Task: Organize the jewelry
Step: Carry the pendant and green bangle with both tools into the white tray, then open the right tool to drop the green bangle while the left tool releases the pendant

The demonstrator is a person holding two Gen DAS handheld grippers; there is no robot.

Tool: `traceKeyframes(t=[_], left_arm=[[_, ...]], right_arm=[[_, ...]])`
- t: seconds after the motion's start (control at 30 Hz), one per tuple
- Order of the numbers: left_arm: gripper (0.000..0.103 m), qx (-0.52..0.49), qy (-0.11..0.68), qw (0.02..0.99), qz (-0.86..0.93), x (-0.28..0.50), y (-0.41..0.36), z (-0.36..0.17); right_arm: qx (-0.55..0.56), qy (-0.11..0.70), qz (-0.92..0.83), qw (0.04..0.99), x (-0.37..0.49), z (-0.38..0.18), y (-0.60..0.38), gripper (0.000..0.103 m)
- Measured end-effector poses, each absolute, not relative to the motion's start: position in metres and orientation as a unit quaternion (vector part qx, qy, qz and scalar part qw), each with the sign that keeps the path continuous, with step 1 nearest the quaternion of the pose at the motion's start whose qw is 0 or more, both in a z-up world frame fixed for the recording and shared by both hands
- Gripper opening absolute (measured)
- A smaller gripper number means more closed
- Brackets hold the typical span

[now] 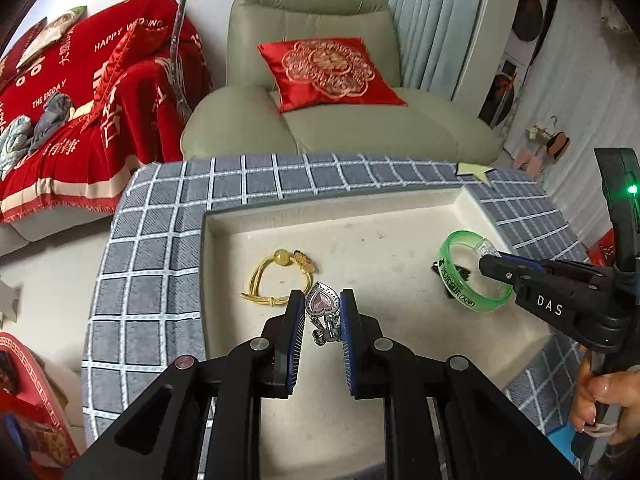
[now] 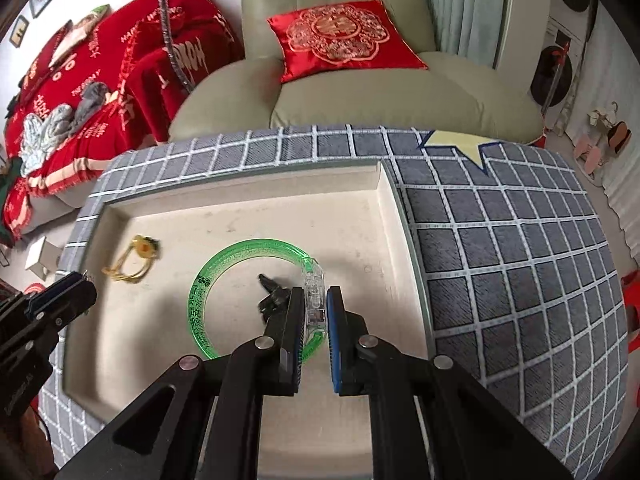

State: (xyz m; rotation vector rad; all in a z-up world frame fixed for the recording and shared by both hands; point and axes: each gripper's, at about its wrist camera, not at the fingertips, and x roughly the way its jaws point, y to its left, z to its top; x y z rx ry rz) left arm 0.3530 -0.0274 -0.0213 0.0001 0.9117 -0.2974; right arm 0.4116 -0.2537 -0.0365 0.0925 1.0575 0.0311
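A cream tray (image 1: 360, 236) lies on a grey checked cloth. My left gripper (image 1: 320, 298) is shut on a silver heart pendant with a pink stone (image 1: 322, 302), its chain hanging between the fingers. A yellow cord bracelet with a bead (image 1: 276, 276) lies just left of it and also shows in the right wrist view (image 2: 132, 260). My right gripper (image 2: 314, 294) is shut on the clear clasp of a green translucent bangle (image 2: 248, 248), which also shows in the left wrist view (image 1: 472, 276). A small black item (image 2: 272, 294) lies inside the bangle's ring.
The grey checked cloth (image 2: 500, 260) covers the table around the tray (image 2: 240, 216). A green armchair (image 1: 320, 120) with a red cushion (image 1: 328, 72) stands behind the table. A sofa under a red blanket (image 1: 80, 120) is at the left.
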Motion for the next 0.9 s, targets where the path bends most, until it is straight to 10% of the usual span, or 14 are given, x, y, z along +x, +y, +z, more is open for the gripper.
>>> traceKeyframes(t=[0.6, 0.67, 0.77, 0.9], left_arm=[[0.034, 0.038, 0.475, 0.872, -0.116, 0.368, -0.043, -0.063], [0.034, 0.043, 0.472, 0.873, -0.113, 0.366, -0.044, -0.063], [0.034, 0.054, 0.471, 0.873, -0.112, 0.365, -0.047, -0.063], [0.034, 0.057, 0.467, 0.876, -0.110, 0.364, -0.047, -0.063]], right_arm=[[0.025, 0.517, 0.005, 0.856, 0.424, -0.058, -0.248, 0.013], [0.031, 0.519, 0.003, 0.854, 0.423, -0.057, -0.250, 0.021], [0.052, 0.508, 0.010, 0.860, 0.417, -0.051, -0.255, 0.063], [0.081, 0.490, 0.019, 0.868, 0.404, -0.036, -0.259, 0.064]])
